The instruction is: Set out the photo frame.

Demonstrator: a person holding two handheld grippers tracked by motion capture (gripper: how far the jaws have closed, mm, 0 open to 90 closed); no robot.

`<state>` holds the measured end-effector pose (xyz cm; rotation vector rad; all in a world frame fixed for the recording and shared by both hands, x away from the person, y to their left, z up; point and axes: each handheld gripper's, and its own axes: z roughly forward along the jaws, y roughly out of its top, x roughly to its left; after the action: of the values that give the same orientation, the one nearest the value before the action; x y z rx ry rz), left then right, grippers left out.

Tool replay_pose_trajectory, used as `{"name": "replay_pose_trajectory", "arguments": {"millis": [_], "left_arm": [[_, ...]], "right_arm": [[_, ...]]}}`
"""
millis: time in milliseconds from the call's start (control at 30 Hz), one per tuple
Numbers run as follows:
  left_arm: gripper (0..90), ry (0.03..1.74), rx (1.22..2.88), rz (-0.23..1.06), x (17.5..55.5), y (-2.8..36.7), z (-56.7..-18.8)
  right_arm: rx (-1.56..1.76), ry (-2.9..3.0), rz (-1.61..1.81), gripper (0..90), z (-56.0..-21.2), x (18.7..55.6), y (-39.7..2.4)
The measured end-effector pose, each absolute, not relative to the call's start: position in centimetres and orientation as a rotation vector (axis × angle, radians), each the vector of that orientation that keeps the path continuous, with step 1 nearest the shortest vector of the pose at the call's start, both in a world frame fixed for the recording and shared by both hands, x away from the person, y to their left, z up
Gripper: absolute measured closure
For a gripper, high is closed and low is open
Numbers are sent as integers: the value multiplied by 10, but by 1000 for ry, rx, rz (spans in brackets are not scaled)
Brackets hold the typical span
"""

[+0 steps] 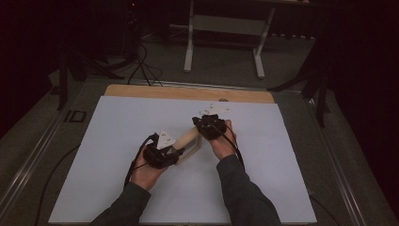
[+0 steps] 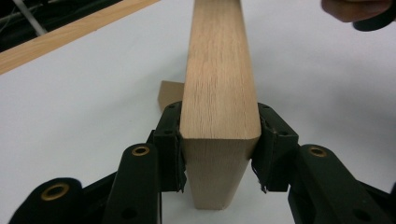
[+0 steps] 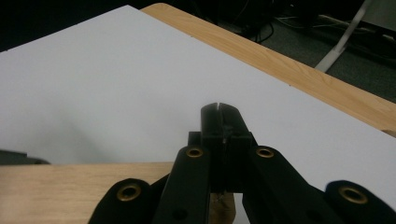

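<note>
A light wooden frame (image 1: 188,137) with a long top bar (image 2: 219,70) on a short upright leg stands on the white sheet (image 1: 141,117), between my two hands. My left gripper (image 1: 177,151) grips its near end. In the left gripper view the left gripper (image 2: 219,112) has a pad (image 2: 170,140) pressed against each side of the bar. My right gripper (image 1: 198,123) is at the bar's far end. Seen from the right gripper view, the right gripper (image 3: 218,108) has its jaws shut together over the sheet, nothing seen between them, and the bar (image 3: 70,191) runs below to the left.
The white sheet covers a wooden table whose bare far edge (image 1: 188,92) shows along the back, also as the table edge (image 3: 299,70). Behind on the floor stand a white table frame (image 1: 223,28), cables (image 1: 141,66) and dark stands at both sides.
</note>
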<state>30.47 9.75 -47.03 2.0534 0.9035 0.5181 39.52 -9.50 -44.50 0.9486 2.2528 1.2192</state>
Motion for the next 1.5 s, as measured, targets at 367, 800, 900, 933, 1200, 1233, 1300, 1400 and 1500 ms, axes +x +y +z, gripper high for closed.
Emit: {"name": "replay_pose_trajectory", "arguments": {"millis": [367,800,900,933,1200,1233,1300,1400,1500], "left_arm": [[569,937,2050,542,307,102,-471],[556,972,2050,557,309,107,-471],[551,976,2051,559,310,107,-471],[550,978,2050,559,310,107,-471],[539,990,2057,575,310,107,-472],[537,993,2058,575,311,107,-472],[537,997,2057,576,311,107,-472],[538,1004,2054,577,311,107,-473],[537,1003,2055,575,311,108,-473]], "right_arm": [[957,2256,1219,897,-445,390,-101],[950,2266,1223,897,-444,382,-108],[950,2268,1226,897,-444,381,-109],[950,2269,1225,897,-444,380,-110],[966,2279,1252,896,-445,376,-116],[966,2278,1255,896,-445,376,-116],[966,2280,1253,896,-445,375,-117],[970,2278,1256,896,-445,373,-118],[973,2279,1259,882,-445,373,-119]]}}
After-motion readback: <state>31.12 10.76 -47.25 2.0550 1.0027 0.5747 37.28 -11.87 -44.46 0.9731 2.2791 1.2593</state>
